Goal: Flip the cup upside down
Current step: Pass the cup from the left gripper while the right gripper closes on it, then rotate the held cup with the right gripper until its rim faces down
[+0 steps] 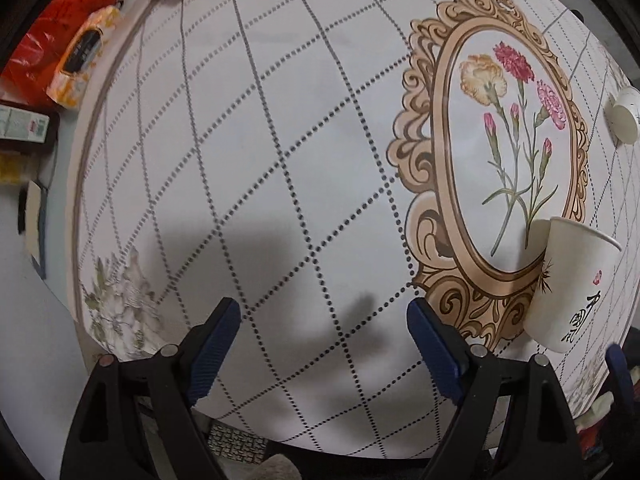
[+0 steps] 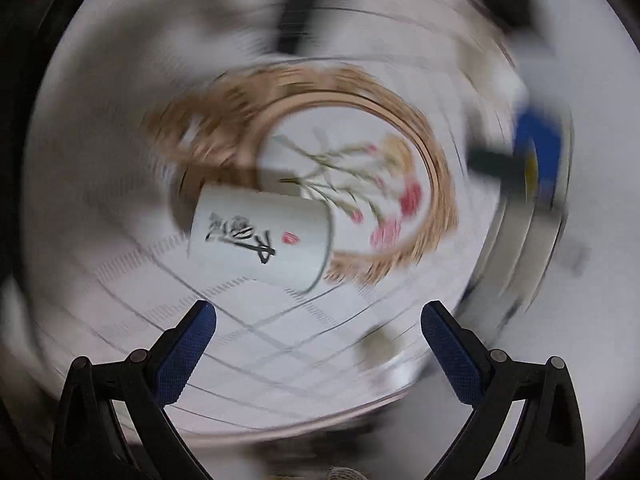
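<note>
White paper cup [image 1: 572, 284] with black brush calligraphy and a small red seal mark on its wall. It stands on the bench [image 1: 280, 160] at the lower edge of the printed ornate frame with carnations [image 1: 508, 140], wide rim on top, narrow base down. In my left wrist view its long axis leans with the fisheye, mouth toward the upper right. In my right wrist view the same cup [image 2: 262, 236] appears on its side, rim to the right, but that frame is heavily smeared with rotational blur, so I can't tell the true tilt from it.

My left claw [image 1: 324, 344] is spread wide, nothing between the blue pads, hovering over bare cloth well left of the cup. My right claw [image 2: 318, 350] is also spread wide and empty, cup just ahead of the fingertips, not touching.

Bench cover is white cloth with a dotted diamond grid. Second white cup [image 1: 626, 116] lies at the far right edge. Red plastic bag [image 1: 52, 44] and a yellow pack [image 1: 82, 56] sit off the left edge.
</note>
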{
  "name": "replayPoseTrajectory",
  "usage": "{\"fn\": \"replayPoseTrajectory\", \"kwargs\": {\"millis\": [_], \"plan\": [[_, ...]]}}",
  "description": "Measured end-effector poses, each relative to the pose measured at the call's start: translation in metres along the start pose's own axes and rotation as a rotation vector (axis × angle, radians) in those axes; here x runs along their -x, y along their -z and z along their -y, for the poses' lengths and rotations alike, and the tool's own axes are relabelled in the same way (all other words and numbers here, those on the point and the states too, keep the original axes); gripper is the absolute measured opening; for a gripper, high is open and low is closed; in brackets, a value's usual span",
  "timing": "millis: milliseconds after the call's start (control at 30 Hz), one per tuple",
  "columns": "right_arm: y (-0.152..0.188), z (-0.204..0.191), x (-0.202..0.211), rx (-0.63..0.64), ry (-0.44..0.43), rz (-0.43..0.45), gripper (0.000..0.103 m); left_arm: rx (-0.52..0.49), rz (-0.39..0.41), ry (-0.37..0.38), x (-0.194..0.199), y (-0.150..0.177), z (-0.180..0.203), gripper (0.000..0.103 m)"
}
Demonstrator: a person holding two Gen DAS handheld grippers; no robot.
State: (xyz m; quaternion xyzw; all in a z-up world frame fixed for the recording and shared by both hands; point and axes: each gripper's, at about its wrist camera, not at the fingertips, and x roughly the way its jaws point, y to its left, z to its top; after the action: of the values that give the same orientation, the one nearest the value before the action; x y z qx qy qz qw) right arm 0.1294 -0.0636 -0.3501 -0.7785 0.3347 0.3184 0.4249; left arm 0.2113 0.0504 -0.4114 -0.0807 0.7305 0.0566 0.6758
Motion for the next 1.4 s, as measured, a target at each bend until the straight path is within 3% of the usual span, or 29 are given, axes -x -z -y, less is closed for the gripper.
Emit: {"fn": "replayPoseTrajectory", "kwargs": {"millis": [200, 433, 567, 733, 867, 1067, 1267, 1400], "plan": [[0.003, -0.048, -0.028, 0.517, 0.126, 0.041, 0.103, -0.001, -0.045, 0.021, -0.022, 0.0, 0.004, 0.086], [0.014, -0.074, -0.055, 0.825, 0.222, 0.113, 0.097, 0.003, -0.071, 0.017, -0.039, -0.002, 0.005, 0.086], [0.018, -0.077, -0.067, 0.94, 0.239, 0.129, 0.095, 0.002, -0.07, 0.016, -0.042, -0.007, 0.005, 0.086], [0.021, -0.071, -0.079, 1.005, 0.229, 0.144, 0.094, 0.012, -0.069, 0.015, -0.046, -0.013, -0.003, 0.086], [0.02, -0.068, -0.087, 1.015, 0.222, 0.138, 0.085, 0.02, -0.07, 0.016, -0.054, -0.025, -0.021, 0.086], [0.015, -0.058, -0.092, 1.028, 0.212, 0.138, 0.085, 0.021, -0.068, 0.016, -0.051, -0.025, -0.038, 0.086], [-0.004, -0.041, -0.099, 1.011, 0.199, 0.122, 0.068, 0.015, -0.066, 0.012, -0.052, -0.024, -0.04, 0.086], [-0.007, -0.028, -0.103, 0.994, 0.179, 0.131, 0.068, 0.013, -0.065, 0.005, -0.053, -0.023, -0.038, 0.086]]}}
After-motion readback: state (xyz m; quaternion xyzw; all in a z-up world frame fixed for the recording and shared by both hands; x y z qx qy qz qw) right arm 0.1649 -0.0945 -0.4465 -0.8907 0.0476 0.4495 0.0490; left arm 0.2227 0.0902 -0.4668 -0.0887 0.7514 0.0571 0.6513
